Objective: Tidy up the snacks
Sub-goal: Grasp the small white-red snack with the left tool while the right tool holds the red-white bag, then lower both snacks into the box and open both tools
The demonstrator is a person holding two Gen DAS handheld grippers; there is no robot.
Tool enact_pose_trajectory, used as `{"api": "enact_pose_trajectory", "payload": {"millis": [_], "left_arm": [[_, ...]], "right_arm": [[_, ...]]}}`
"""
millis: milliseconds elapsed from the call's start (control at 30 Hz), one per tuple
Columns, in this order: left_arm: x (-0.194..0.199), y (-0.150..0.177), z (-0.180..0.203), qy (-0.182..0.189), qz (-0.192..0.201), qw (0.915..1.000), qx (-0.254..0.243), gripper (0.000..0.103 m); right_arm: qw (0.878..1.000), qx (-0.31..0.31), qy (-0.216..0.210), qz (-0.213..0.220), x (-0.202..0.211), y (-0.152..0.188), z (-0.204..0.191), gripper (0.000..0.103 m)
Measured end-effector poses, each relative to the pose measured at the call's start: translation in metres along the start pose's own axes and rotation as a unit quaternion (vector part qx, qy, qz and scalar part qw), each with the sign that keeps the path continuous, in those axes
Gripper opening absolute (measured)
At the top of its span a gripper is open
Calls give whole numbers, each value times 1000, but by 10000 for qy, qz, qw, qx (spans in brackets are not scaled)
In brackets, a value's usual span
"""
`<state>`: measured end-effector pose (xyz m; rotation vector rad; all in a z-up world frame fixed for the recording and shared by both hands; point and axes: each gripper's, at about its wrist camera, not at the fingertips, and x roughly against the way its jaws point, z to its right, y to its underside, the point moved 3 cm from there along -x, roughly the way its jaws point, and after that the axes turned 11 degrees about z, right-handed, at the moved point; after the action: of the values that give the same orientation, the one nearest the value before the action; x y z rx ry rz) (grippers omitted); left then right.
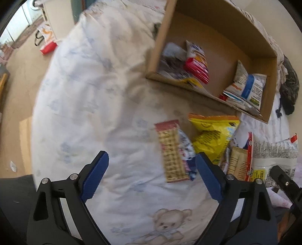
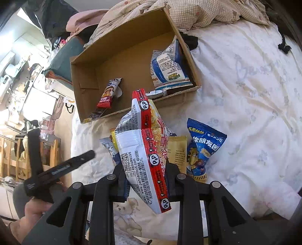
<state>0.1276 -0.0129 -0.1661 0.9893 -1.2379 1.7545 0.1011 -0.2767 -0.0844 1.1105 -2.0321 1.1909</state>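
Note:
A cardboard box (image 1: 217,24) lies on the bed and holds several snack packs; it also shows in the right wrist view (image 2: 132,49). My left gripper (image 1: 152,177) is open and empty above the sheet, just left of a long cracker pack (image 1: 170,150) and a yellow bag (image 1: 213,135). My right gripper (image 2: 145,181) is shut on a white-and-red snack bag (image 2: 143,150), held upright above the bed in front of the box. That bag also shows in the left wrist view (image 1: 271,160). A blue bag (image 2: 202,148) and a tan pack (image 2: 177,150) lie behind it.
The white printed bedsheet (image 1: 85,94) covers the bed. A checked blanket (image 2: 198,11) is bunched behind the box. Dark clothing (image 1: 288,83) lies at the right. The floor (image 1: 22,75) with a red-and-white package (image 1: 48,39) is left of the bed.

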Motion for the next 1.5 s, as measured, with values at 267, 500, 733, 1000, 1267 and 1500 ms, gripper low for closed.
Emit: {"api": "enact_pose_trajectory", "payload": {"millis": [267,500,733,1000,1267,1500], "left_arm": [[-31,5,22,314,12,9995,9,64],[-29,7,39,438,74,9986,-284,16],[11,11,37,633,161,9975,-277,16],[57,15,26,453,488,9954,-696,16],[99,-25,37,414,1122,9872,-1059,16],[110,-81,55,355,1530,9780,-1375,16]], "right_arm": [[9995,-291,-112,97,7,-3,12,28],[9993,-311,-145,121,8,-4,10,28],[9994,-204,-209,173,10,-4,4,28],[9975,-300,-506,390,23,-4,-2,28],[9919,-252,-918,845,39,-23,-14,28],[9894,-211,-961,1064,31,-57,-22,28]]}}
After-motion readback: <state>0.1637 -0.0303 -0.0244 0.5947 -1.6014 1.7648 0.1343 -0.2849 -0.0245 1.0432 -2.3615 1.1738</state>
